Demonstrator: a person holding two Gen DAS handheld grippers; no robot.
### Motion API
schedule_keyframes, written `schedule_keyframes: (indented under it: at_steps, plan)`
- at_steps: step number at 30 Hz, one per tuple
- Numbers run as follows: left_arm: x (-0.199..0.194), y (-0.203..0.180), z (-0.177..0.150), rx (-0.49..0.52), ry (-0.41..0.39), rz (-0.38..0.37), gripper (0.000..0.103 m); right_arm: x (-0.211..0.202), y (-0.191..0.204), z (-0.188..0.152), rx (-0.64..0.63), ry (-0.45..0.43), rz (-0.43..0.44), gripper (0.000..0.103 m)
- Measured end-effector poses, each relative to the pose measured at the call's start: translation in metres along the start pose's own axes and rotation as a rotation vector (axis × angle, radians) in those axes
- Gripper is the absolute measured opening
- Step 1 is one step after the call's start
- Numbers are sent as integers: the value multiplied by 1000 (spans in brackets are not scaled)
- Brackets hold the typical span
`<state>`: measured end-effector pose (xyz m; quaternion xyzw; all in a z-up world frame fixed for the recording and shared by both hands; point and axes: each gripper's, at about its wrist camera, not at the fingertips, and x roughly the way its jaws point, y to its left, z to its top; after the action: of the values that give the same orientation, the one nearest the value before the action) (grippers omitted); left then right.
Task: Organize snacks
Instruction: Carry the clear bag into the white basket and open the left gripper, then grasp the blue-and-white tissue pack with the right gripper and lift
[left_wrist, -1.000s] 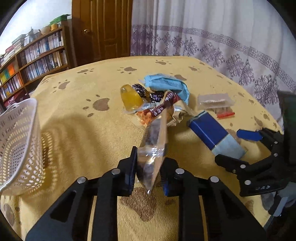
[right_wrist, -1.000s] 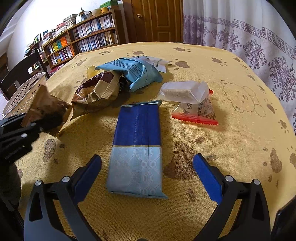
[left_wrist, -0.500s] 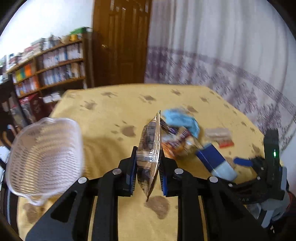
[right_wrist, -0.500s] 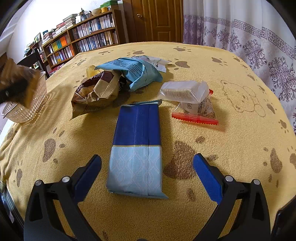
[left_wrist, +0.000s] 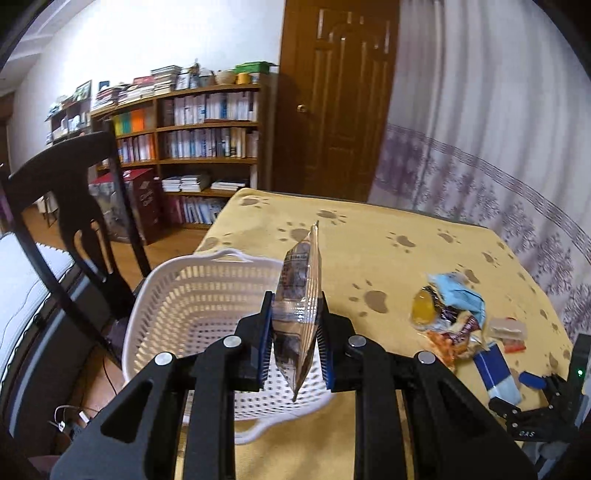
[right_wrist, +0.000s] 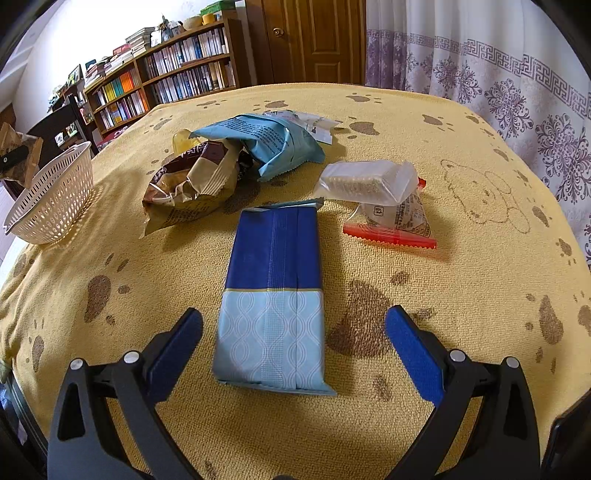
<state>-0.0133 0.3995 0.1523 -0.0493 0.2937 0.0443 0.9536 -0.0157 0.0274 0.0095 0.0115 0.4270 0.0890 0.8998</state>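
1. In the left wrist view, a clear snack packet (left_wrist: 298, 314) is clamped edge-on in the left tool (left_wrist: 294, 343).
2. Just beyond, at 11 o'clock, the white basket (left_wrist: 192, 295) is seen below the packet, empty as far as can be told.
3. The drop-off step is judged to be in hand; next, the packet is to be lowered over the basket and released.
4. The right tool (right_wrist: 293, 338) is held wide, with the blue packet (right_wrist: 273, 299) flat on the bench (right_wrist: 461, 221) at 12 o'clock.
5. Farther snacks are left at 11 o'clock.
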Motion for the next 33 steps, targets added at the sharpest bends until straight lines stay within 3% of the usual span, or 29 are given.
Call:
schedule_keyframes:
  at_steps: [4, 6, 9, 11, 20, 24, 27, 33]
  plan:
    - [5, 7, 0, -24, 10, 46, 29, 0, 0, 0, 0, 0, 0, 98]
    - [7, 9, 1, -40, 10, 61, 67, 0, 0, 0, 0, 0, 0, 98]
    - [2, 9, 2, -44, -21, 86, 88, 0, 0, 0, 0, 0, -1, 98]
    - [0, 7, 2, -33, -37, 106, 95, 0, 0, 0, 1, 0, -6, 98]
    - [-10, 4, 6, -12, -68, 138, 99, 6, 11, 11, -13, 8, -18, 98]
    - [-14, 8, 9, -25, -78, 149, 100, 15, 23, 17, -59, 27, -65, 80]
    - [-17, 12, 10, -38, -84, 164, 100, 13, 26, 18, -70, 9, -67, 55]
    - [-24, 19, 13, -68, -96, 166, 100, 5, 24, 11, -79, 9, -44, 50]
